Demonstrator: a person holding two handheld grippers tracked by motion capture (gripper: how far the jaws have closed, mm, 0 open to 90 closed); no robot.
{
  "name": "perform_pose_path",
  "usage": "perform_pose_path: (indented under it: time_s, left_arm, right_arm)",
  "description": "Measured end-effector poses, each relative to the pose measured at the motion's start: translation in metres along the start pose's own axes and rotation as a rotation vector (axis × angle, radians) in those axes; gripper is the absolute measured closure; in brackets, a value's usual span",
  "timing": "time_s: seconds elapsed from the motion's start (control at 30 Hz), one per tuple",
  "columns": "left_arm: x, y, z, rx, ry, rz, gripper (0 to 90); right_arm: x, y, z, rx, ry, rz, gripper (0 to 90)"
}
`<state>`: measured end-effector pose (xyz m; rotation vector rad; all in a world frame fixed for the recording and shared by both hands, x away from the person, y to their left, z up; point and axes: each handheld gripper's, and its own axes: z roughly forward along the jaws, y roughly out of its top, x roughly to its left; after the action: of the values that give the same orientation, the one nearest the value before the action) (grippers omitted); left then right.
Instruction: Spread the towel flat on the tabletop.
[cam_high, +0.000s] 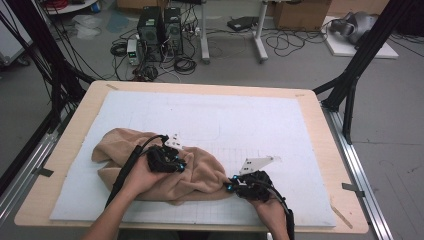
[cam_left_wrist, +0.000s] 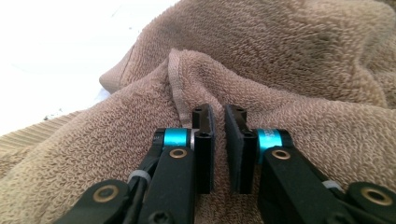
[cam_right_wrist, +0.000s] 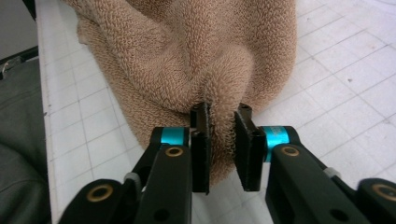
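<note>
I count one tan towel, bunched at 7 o'clock on white gridded mat; two grippers. High view: left gripper on towel middle, right gripper at its 4 o'clock end. Left gripper view adds hem ridge; jaws nearly together, terry fold in gap. Right gripper view: jaws pinching towel fold.

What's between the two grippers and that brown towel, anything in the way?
Nothing visible is in the way. The left gripper sits on the towel with a fold of terry between its nearly closed jaws, and the right gripper pinches the towel's near edge over the white mat.
</note>
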<state>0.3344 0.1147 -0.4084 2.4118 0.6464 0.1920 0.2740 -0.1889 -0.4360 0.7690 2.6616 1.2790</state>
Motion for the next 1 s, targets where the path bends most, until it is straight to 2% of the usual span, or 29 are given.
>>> perform_pose_path:
  time_s: [0.1, 0.13, 0.17, 0.2, 0.23, 0.37, 0.4, 0.47, 0.5, 0.53, 0.57, 0.6, 0.67, 0.7, 0.77, 0.83, 0.9, 0.93, 1.0]
  left_arm:
    - [-0.001, 0.000, -0.007, -0.028, 0.005, -0.004, 83.3]
    - [-0.001, 0.001, -0.010, -0.046, 0.008, -0.012, 83.6]
    - [0.000, 0.001, -0.014, -0.064, 0.013, -0.015, 83.6]
    - [-0.001, 0.002, -0.018, -0.084, 0.019, -0.017, 83.8]
    - [-0.002, 0.002, -0.023, -0.110, 0.025, -0.021, 83.8]
    - [-0.004, 0.010, -0.040, -0.193, 0.043, -0.032, 83.9]
    - [-0.006, 0.012, -0.044, -0.218, 0.049, -0.041, 84.1]
    - [-0.007, 0.018, -0.052, -0.251, 0.056, -0.029, 84.1]
    - [-0.009, 0.020, -0.056, -0.269, 0.061, -0.030, 84.2]
    - [-0.010, 0.023, -0.060, -0.287, 0.065, -0.029, 84.2]
    - [-0.012, 0.025, -0.064, -0.301, 0.066, -0.021, 84.3]
    - [-0.014, 0.027, -0.068, -0.319, 0.071, -0.018, 84.3]
    - [-0.017, 0.030, -0.076, -0.347, 0.085, -0.011, 84.4]
    - [-0.019, 0.030, -0.079, -0.355, 0.093, -0.007, 84.4]
    - [-0.022, 0.025, -0.085, -0.366, 0.101, -0.005, 84.5]
    - [-0.026, 0.013, -0.089, -0.366, 0.108, -0.011, 84.6]
    - [-0.033, -0.003, -0.091, -0.358, 0.112, -0.015, 84.8]
    - [-0.036, -0.012, -0.091, -0.345, 0.117, -0.018, 84.8]
    - [-0.042, -0.031, -0.092, -0.327, 0.123, -0.035, 85.0]
  right_arm:
    - [-0.002, 0.000, -0.005, -0.013, -0.009, -0.001, 81.3]
    - [-0.004, 0.001, -0.013, -0.029, -0.020, 0.006, 81.4]
    - [-0.004, 0.001, -0.013, -0.029, -0.020, 0.006, 81.4]
    - [-0.007, 0.001, -0.023, -0.049, -0.036, 0.005, 81.7]
    - [-0.007, 0.001, -0.023, -0.049, -0.036, 0.005, 81.7]
    - [-0.013, 0.006, -0.049, -0.080, -0.079, 0.007, 81.8]
    - [-0.014, 0.010, -0.062, -0.088, -0.103, -0.003, 81.8]
    - [-0.015, 0.013, -0.069, -0.094, -0.118, -0.012, 81.8]
    - [-0.016, 0.017, -0.082, -0.102, -0.142, -0.021, 81.9]
    - [-0.016, 0.017, -0.082, -0.102, -0.142, -0.021, 81.9]
    - [-0.017, 0.021, -0.096, -0.105, -0.166, -0.028, 81.9]
    - [-0.017, 0.021, -0.096, -0.105, -0.166, -0.028, 81.9]
    - [-0.018, 0.027, -0.114, -0.119, -0.201, -0.046, 81.8]
    - [-0.018, 0.027, -0.114, -0.119, -0.201, -0.046, 81.8]
    - [-0.016, 0.028, -0.121, -0.114, -0.211, -0.053, 81.8]
    - [-0.013, 0.025, -0.121, -0.107, -0.202, -0.056, 81.6]
    - [-0.005, 0.015, -0.109, -0.079, -0.161, -0.067, 81.1]
    - [-0.005, 0.015, -0.109, -0.079, -0.161, -0.067, 81.1]
    - [0.000, 0.008, -0.098, -0.065, -0.135, -0.066, 80.8]
